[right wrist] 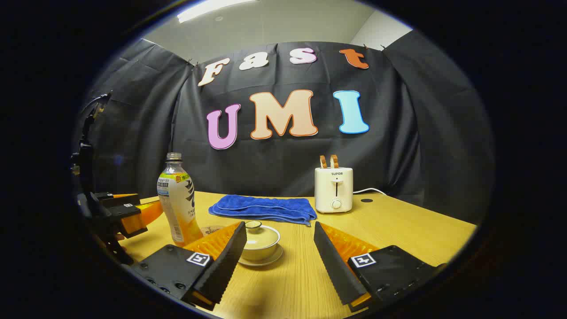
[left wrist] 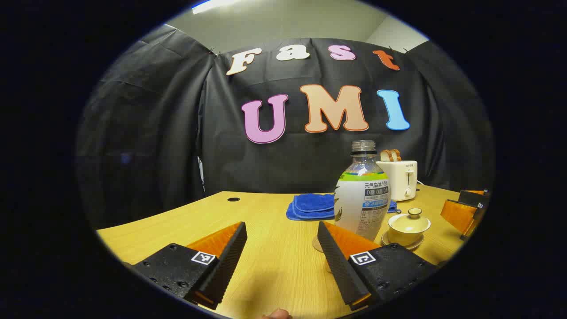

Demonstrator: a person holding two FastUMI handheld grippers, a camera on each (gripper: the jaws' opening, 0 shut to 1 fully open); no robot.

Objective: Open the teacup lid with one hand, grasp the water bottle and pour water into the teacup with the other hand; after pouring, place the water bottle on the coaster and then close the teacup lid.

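Both tools hover with fingers apart, holding nothing: the left tool before the bottle, the right tool before the lidded teacup. Bottle and teacup stand mid-table, near a blue cloth and a toaster toward the far edge.

Blue folded towel on wooden table; white toaster holding bread slices beside it.

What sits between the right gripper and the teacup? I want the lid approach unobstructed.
Bare tabletop in the right gripper view: the right gripper is open, and the lidded teacup stands just ahead.
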